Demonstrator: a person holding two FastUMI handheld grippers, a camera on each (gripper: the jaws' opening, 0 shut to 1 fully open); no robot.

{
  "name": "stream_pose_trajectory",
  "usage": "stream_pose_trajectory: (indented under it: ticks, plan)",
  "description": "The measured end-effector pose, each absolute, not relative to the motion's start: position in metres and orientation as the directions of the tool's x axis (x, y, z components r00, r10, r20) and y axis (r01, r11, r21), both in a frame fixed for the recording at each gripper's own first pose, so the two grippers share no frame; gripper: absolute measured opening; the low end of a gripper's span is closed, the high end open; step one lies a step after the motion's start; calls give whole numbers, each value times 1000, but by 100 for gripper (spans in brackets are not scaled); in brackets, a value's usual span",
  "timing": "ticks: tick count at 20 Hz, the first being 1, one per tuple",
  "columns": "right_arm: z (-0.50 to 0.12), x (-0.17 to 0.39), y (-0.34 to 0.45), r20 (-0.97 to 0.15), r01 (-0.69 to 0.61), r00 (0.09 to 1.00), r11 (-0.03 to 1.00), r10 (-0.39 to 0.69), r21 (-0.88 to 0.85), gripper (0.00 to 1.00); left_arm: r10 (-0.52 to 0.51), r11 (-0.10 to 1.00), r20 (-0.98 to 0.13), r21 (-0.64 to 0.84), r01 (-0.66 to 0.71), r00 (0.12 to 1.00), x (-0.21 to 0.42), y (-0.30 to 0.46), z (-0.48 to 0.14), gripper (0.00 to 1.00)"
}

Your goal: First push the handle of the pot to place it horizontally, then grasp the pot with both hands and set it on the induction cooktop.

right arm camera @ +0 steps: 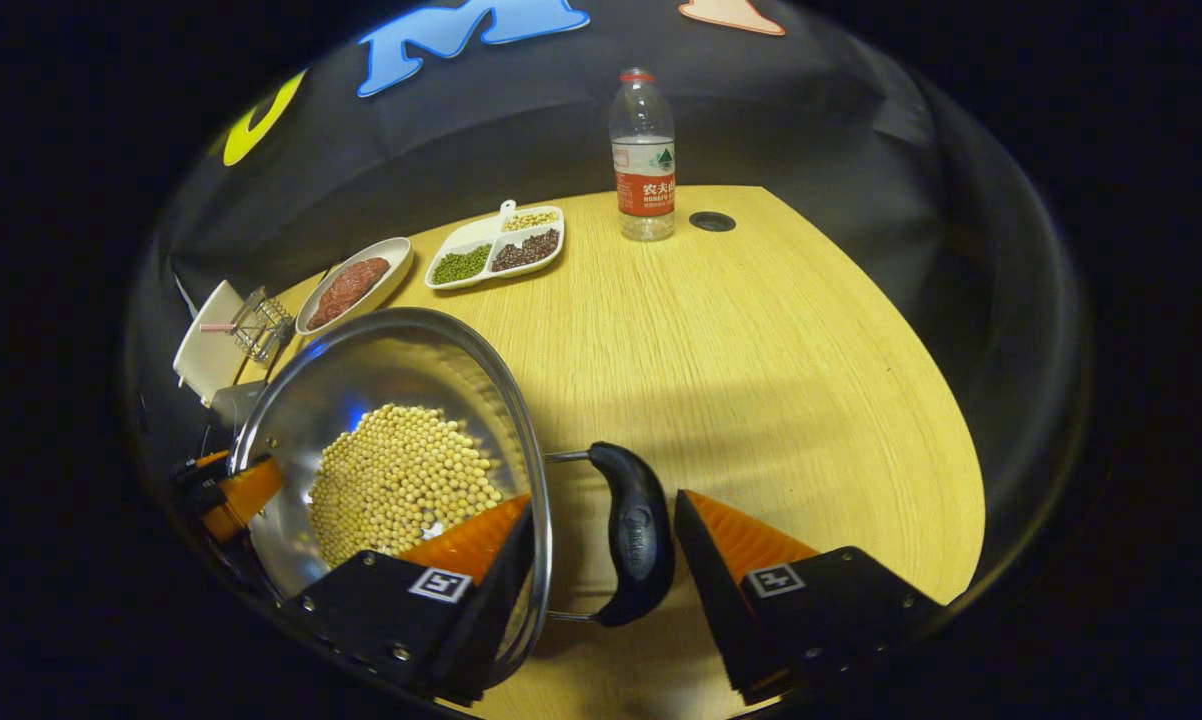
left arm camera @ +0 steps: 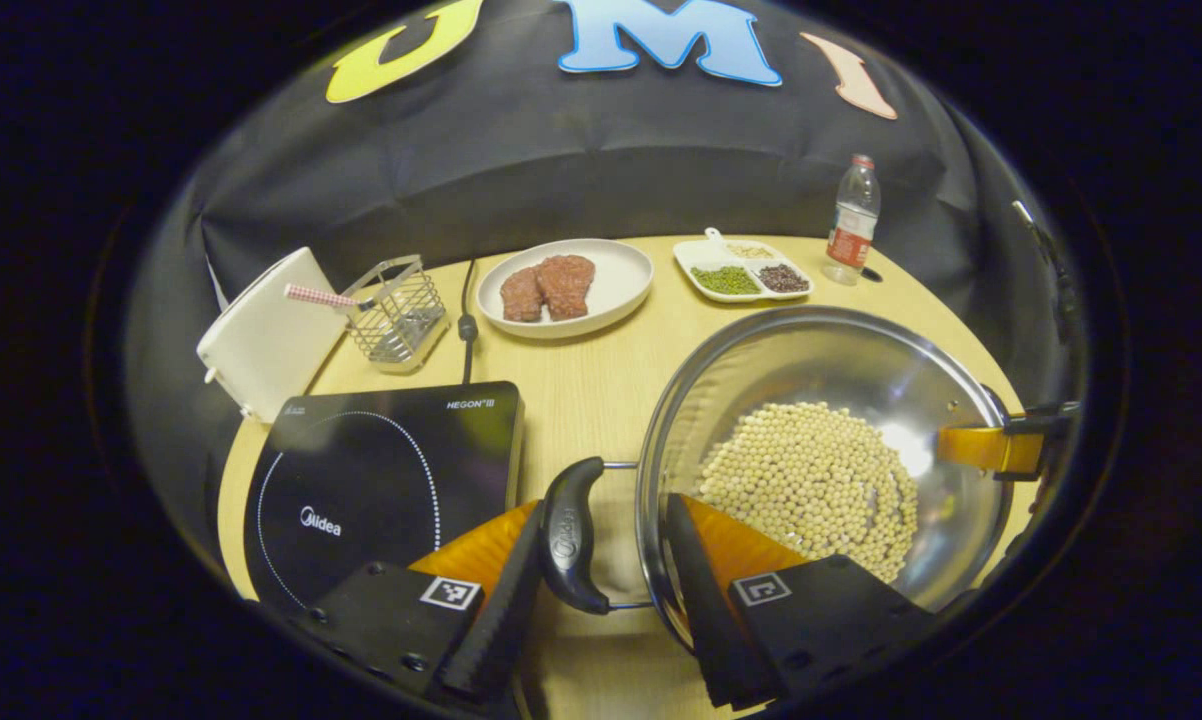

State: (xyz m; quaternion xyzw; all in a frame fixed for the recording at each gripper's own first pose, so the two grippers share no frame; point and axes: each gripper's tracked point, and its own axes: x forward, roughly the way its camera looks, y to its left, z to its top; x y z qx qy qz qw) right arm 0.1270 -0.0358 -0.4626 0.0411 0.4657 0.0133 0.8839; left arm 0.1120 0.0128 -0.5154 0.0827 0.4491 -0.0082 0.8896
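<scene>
Silver pot of pale yellow beans, black handles, black induction cooktop, orange-fingered left claw

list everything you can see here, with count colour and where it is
pot: 1, steel, on the table right of the cooktop, holding pale soybeans
pot handles: 2, black, one on each side
induction cooktop: 1, black, left of the pot
plate: 1, white, behind the cooktop, holding red meat
divided dish: 1, white, rear, with green, dark and pale beans
water bottle: 1, clear with red label, rear
wire basket: 1, metal, rear left
white board: 1, far left
table: 1, light wood
left tool: 1, black and orange, open around one handle
right tool: 1, same colours, open around the other handle
</scene>
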Motion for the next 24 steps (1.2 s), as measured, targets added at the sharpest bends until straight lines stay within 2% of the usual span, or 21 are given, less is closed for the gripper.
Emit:
stream_pose_trajectory:
  ticks: [2, 5, 6, 7, 9, 10, 13, 14, 15, 18, 19, 24]
  plan:
    - [-462, 128, -36, -826, 15, 562, 997, 51, 72, 69, 64, 986, -801, 144, 88, 595, 111, 13, -514, 75]
    - [-461, 125, -35, -830, 29, 554, 995, 66, 99, 68, 52, 987, -801, 132, 91, 597, 110, 13, -513, 72]
    - [-459, 127, -36, -827, 25, 558, 995, 67, 98, 64, 45, 988, -797, 126, 94, 602, 110, 14, -512, 75]
    - [-462, 125, -36, -829, 21, 556, 996, 64, 90, 64, 43, 987, -795, 129, 98, 605, 110, 13, -511, 65]
    - [-462, 123, -36, -832, 29, 552, 996, 59, 89, 64, 44, 984, -788, 140, 109, 614, 108, 12, -509, 64]
    - [-462, 121, -35, -835, 40, 548, 995, 57, 94, 64, 40, 985, -788, 136, 111, 614, 107, 11, -509, 68]
    - [-457, 110, -36, -836, 58, 547, 995, 41, 86, 64, 18, 984, -783, 123, 128, 621, 101, 11, -501, 67]
    - [-453, 108, -36, -833, 62, 552, 995, 35, 83, 64, 12, 983, -779, 123, 134, 627, 101, 10, -496, 63]
    - [-447, 105, -37, -831, 70, 555, 994, 31, 84, 64, 5, 983, -775, 119, 139, 632, 102, 9, -491, 67]
    - [-428, 97, -35, -819, 85, 573, 993, 20, 83, 64, -18, 983, -761, 105, 152, 648, 102, 10, -471, 64]
    - [-420, 93, -34, -813, 85, 582, 993, 18, 82, 64, -23, 983, -756, 103, 153, 654, 101, 12, -464, 67]
    - [-384, 78, -16, -788, 77, 615, 994, 17, 81, 64, -36, 985, -729, 89, 147, 683, 91, 31, -422, 67]
